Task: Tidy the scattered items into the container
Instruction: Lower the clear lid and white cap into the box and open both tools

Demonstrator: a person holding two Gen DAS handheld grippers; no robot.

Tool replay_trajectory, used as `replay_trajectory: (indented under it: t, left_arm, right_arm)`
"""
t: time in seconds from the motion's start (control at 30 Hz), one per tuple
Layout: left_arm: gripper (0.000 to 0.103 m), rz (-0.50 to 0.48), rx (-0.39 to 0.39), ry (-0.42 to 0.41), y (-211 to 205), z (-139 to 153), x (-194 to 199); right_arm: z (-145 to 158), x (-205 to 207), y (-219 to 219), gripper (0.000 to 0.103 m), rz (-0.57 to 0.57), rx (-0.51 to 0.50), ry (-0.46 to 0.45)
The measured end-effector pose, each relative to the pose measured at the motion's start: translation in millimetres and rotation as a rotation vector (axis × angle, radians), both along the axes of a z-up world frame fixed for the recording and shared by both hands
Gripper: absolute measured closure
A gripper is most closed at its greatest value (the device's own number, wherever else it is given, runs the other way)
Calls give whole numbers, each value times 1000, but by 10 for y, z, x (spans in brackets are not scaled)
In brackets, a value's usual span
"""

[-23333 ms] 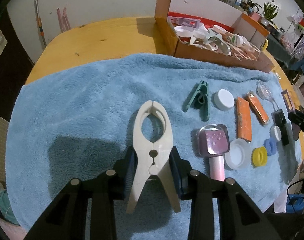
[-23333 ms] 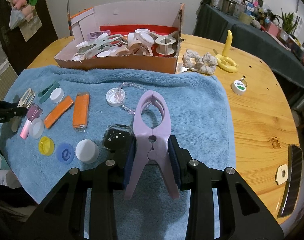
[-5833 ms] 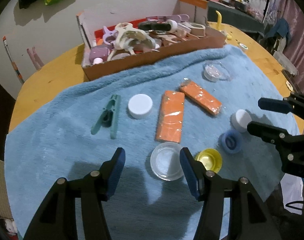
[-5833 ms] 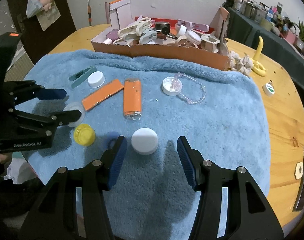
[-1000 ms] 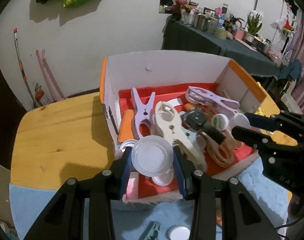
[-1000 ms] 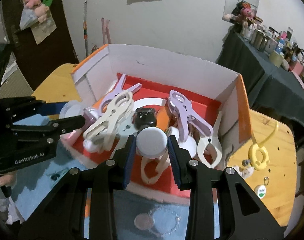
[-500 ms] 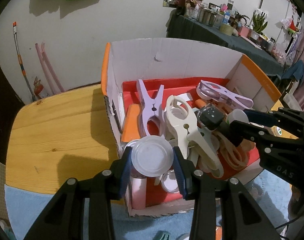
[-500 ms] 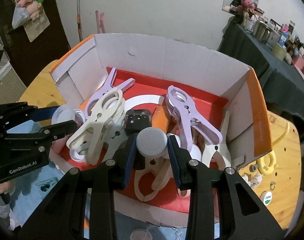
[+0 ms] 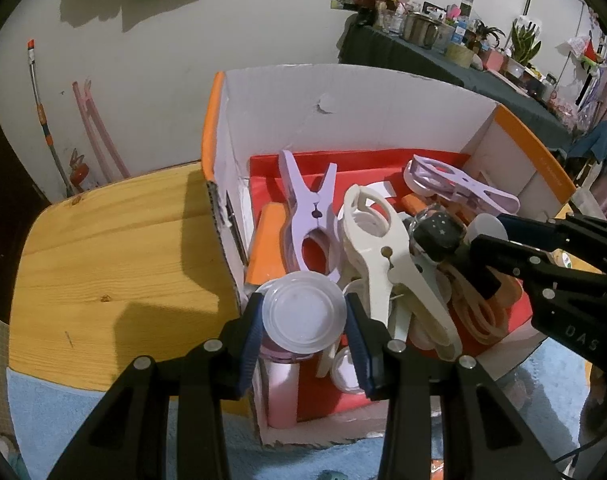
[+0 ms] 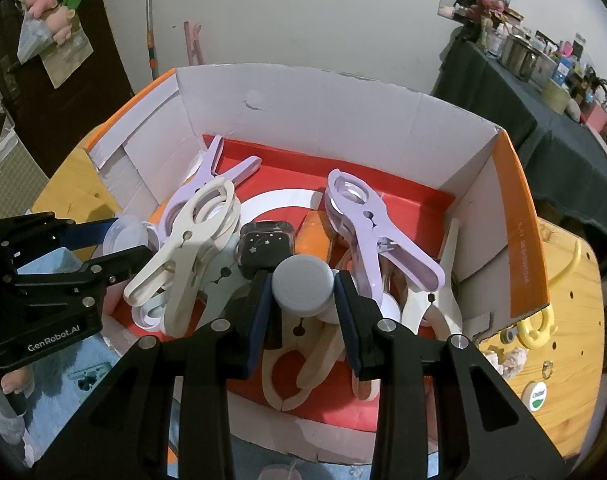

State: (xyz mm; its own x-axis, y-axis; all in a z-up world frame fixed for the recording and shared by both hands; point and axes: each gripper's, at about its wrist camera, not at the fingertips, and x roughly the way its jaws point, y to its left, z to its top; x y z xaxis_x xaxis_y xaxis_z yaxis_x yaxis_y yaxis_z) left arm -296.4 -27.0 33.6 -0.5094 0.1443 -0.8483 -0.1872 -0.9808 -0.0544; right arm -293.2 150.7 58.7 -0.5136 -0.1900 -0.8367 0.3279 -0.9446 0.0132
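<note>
Translucent plastic lid (image 9: 302, 311), round and shallow, sits pinched between blue pads of left gripper (image 9: 303, 320), jaws narrowed to lid's width, above near left corner of cardboard box (image 9: 343, 92). Below it: lilac clip (image 9: 309, 220), cream clip (image 9: 387, 256).

Right wrist view: white cap (image 10: 302, 280), round and matte, clamped in right gripper (image 10: 303, 298), above box's middle, over star-patterned black case (image 10: 267, 248). Box stands on wooden table (image 10: 571, 320).
</note>
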Motion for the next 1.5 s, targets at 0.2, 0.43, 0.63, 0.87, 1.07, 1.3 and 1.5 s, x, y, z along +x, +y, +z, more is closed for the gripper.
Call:
replay_trajectory:
  t: [0.2,0.43,0.63,0.87,1.07,1.3,1.5]
  left_arm:
    - [61,1,-5,1,-12,-10,-11]
    - [61,0,-10,4,-14,-5,-14]
    - [61,-1,-12,3,-15,1,-7]
    - [60,0,-14,1,-5,4,1]
    - [60,-1,-14,3,2,5,3]
    - [58,5,-9,15,-1,33,38]
    - [57,1,-13,14,11,32,61]
  right_arm:
    - [-8,19,-32,72,0,16,10]
    - [-6,12,-22,72,-6,13,10]
    - [-9,14,-15,57,-12,12,4]
    - [-15,32,6,51,-13,18,16]
    - [20,57,18,51,-14,18,24]
    - [97,123,28,51,-10,11,43]
    - [141,191,30,51,-7,7,56]
